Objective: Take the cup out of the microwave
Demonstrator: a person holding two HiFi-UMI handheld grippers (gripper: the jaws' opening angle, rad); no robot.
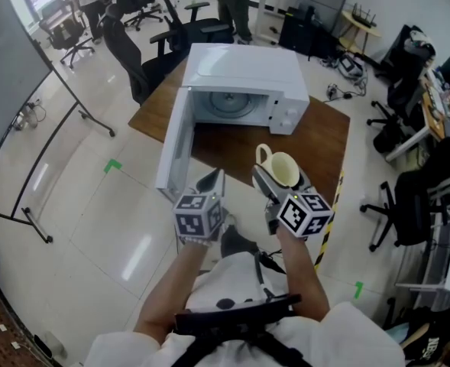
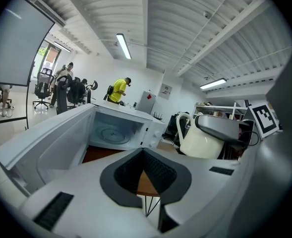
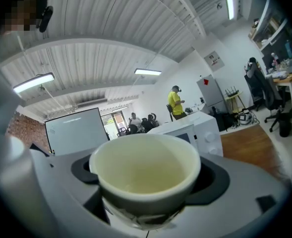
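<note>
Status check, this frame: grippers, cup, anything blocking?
Left gripper shut, empty. Right gripper shut on cream cup, upright, outside the microwave. Microwave door open; nothing in the way.

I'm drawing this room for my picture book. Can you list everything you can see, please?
microwave: one, white, on the table, door open
glass plate: one, clear, inside the microwave
cup: one, cream, with a handle, out in front of the microwave
table: one, brown wood, under the microwave
office chairs: several, black, around the room's edges
screen on a stand: one, grey, at the left
person in a yellow top: one, standing at the back
tape marks: two, green, on the pale floor
left gripper: one, grey, jaws together, empty, by the open door
right gripper: one, grey, closed on the cup
</note>
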